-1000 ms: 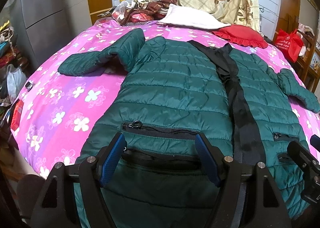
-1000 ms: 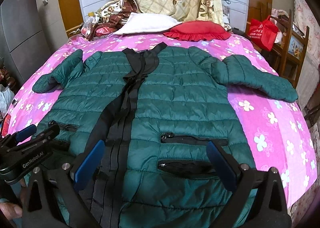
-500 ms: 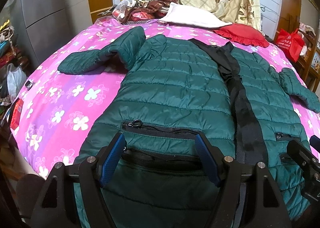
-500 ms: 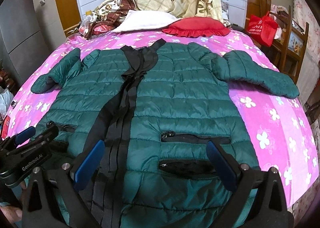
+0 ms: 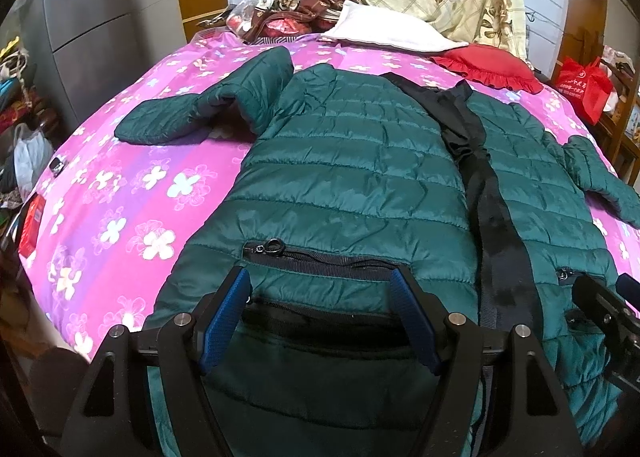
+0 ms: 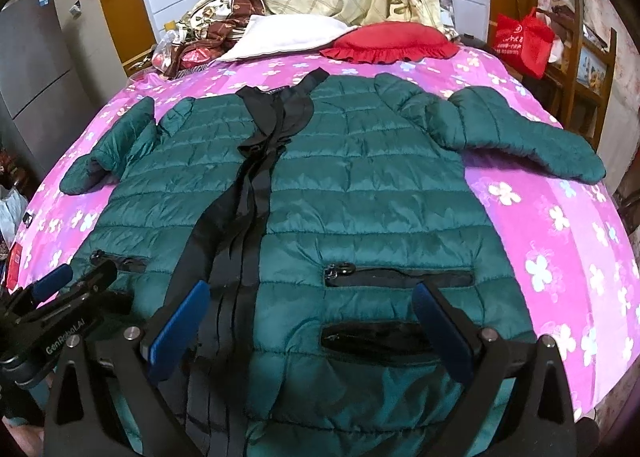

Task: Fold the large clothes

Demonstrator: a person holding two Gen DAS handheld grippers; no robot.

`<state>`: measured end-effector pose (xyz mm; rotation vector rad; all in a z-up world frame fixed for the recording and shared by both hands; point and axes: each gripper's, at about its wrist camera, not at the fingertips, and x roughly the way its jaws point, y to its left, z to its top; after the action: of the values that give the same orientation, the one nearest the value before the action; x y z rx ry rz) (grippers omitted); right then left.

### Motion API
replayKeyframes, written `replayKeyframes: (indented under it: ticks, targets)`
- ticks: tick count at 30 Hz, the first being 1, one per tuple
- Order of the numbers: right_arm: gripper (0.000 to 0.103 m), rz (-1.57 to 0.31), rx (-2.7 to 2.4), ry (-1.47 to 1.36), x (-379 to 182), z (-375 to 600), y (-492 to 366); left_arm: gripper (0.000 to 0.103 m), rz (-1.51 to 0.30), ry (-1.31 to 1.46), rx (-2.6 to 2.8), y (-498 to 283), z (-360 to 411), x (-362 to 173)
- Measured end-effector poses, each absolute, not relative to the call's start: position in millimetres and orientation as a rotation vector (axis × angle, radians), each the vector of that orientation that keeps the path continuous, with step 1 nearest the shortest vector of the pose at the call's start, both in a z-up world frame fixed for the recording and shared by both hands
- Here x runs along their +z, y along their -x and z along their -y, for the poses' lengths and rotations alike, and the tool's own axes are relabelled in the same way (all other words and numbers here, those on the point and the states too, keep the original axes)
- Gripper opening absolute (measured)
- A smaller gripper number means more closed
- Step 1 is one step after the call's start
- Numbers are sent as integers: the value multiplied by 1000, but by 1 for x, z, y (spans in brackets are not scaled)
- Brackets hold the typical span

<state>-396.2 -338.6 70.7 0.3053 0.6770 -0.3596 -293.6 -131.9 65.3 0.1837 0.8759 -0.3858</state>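
A dark green quilted jacket (image 5: pixel 352 177) lies front-up and spread flat on the pink flowered bed, with a black zipper band down its middle; it also shows in the right wrist view (image 6: pixel 360 193). Its sleeves stick out to each side. My left gripper (image 5: pixel 320 317) is open, hovering over the jacket's left hem by the pocket zipper. My right gripper (image 6: pixel 308 333) is open over the right hem and pocket. The left gripper also shows at the left edge of the right wrist view (image 6: pixel 64 297).
The pink bedspread (image 5: pixel 120 197) carries a white pillow (image 5: pixel 384 31), a red cushion (image 5: pixel 488 65) and a heap of blankets (image 5: pixel 304 13) at the head. A red bag (image 6: pixel 520 41) and wooden chair stand right. A grey cabinet (image 5: pixel 88 17) stands left.
Both grippers have edged slightly forward and lower toward the jacket's hem. The jacket has not moved and both jaws stay open.
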Motion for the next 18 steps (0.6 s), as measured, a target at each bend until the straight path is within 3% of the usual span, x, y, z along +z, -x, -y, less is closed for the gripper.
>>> replayKeyframes:
  ticks: [18]
  targets:
    - [103,-675,-359,-308,75,340,384,53,-861,-182,-367,286,135,67]
